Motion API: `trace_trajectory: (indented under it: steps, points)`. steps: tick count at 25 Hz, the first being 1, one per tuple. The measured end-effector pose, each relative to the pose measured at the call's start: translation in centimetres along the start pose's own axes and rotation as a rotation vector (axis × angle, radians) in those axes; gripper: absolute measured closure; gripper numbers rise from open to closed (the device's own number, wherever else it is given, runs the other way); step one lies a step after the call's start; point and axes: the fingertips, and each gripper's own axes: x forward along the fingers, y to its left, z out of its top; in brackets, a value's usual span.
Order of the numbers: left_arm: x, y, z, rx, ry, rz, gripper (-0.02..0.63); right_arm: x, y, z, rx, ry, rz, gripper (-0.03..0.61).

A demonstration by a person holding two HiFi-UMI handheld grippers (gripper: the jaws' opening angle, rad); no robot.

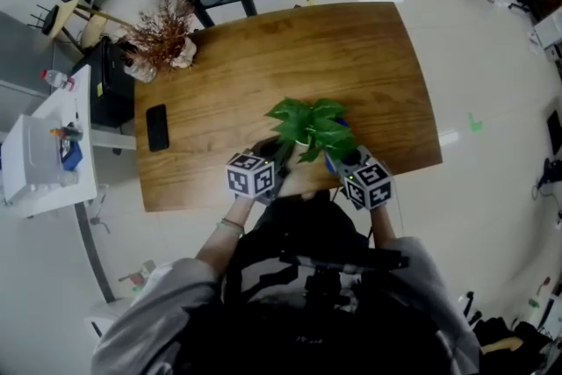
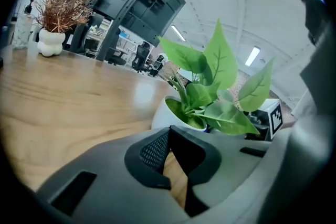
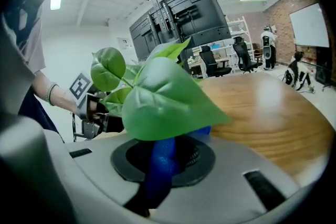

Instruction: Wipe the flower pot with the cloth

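A leafy green plant (image 1: 307,126) in a white pot (image 2: 164,114) stands near the front edge of the wooden table (image 1: 263,66). My left gripper (image 2: 169,134) sits just left of the pot, low over the table, its jaws shut at the tips with nothing between them. My right gripper (image 3: 165,152) is shut on a blue cloth (image 3: 159,165) and is pressed in under the leaves (image 3: 163,97) on the pot's right side. The pot itself is hidden by leaves in the right gripper view. In the head view a bit of the cloth (image 1: 332,161) shows beside the right gripper (image 1: 341,155).
A white vase of dried brown flowers (image 1: 162,39) stands at the table's far left corner. A black phone (image 1: 157,127) lies near the left edge. A white cart (image 1: 44,154) is on the floor left of the table.
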Motion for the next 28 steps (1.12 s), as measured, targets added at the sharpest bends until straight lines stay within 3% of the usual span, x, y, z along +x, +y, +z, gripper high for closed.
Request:
trace_trajectory:
  steps: [8, 13, 22, 28]
  points:
    - [1.3, 4.4, 3.0, 0.026, -0.017, 0.073, 0.607, 3.4, 3.1, -2.5, -0.042, 0.08, 0.09, 0.518]
    - [2.0, 5.2, 3.5, 0.001, -0.038, 0.1, 0.607, 3.1, 2.7, -3.5, 0.039, 0.069, 0.106, 0.518]
    - [-0.7, 2.5, 0.6, -0.041, -0.045, 0.063, 0.607, -1.3, -2.6, -0.2, 0.027, -0.006, -0.015, 0.518]
    - [0.2, 0.4, -1.1, -0.071, -0.03, 0.026, 0.607, 0.8, -3.9, 3.5, -0.07, -0.037, 0.021, 0.518]
